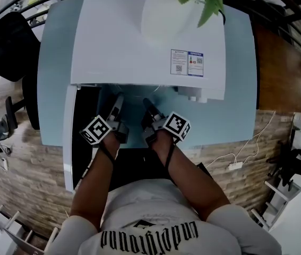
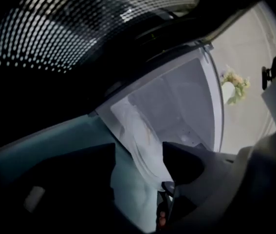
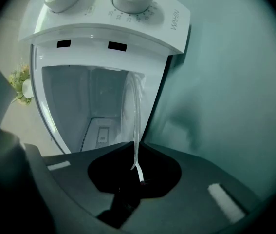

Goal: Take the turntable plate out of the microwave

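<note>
The right claw (image 3: 137, 146) is clenched on the near rim of the clear glass turntable plate (image 3: 137, 106), which is seen edge-on as a thin pale line running from between the pads straight ahead into the cavity. The left claw (image 2: 138, 146) is released, its jaws standing wide apart with a pale part of the same plate lying between them, untouched by either pad. Both claws are held side by side just in front of the open mouth of the white box-shaped microwave (image 1: 113, 47), which is set in the middle of the pale blue desk (image 1: 240, 89) with its opening turned to the desk's near edge. Its dark-windowed door (image 1: 84, 137) is swung out at the left, past that near edge. The plate is judged to lie flat and level, partly drawn out at the mouth, the greater part of it reaching away from the claws toward the back of the cavity. Being round, it has no long axis, so the pull is expected to run straight back toward the desk's near edge. Only the right claw bears it now; a second grip by the left claw, already beside the rim, would steady the far overhang.
</note>
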